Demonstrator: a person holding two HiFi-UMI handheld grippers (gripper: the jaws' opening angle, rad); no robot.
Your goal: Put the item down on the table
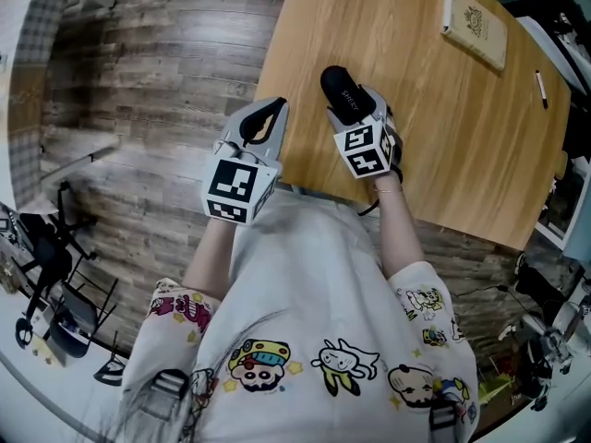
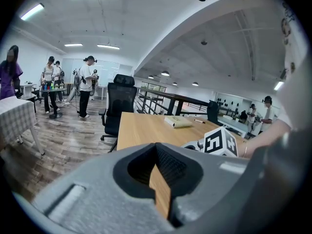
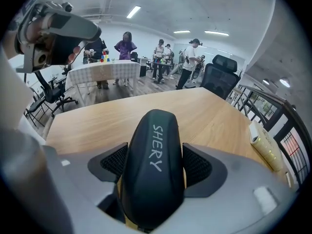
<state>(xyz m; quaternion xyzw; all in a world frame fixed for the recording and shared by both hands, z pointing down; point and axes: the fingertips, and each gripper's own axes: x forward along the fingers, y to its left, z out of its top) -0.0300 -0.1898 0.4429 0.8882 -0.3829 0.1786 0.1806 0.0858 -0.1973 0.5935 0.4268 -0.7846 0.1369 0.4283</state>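
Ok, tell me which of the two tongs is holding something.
The right tongs, clamped on the smooth black oval case lettered SHERY; the left tongs are shut and empty.

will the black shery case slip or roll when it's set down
The black case shows no dent in the right gripper, so it is probably a stiff shell. Its smooth, rounded surface may slip in a grip, and it could rock a little on the table.
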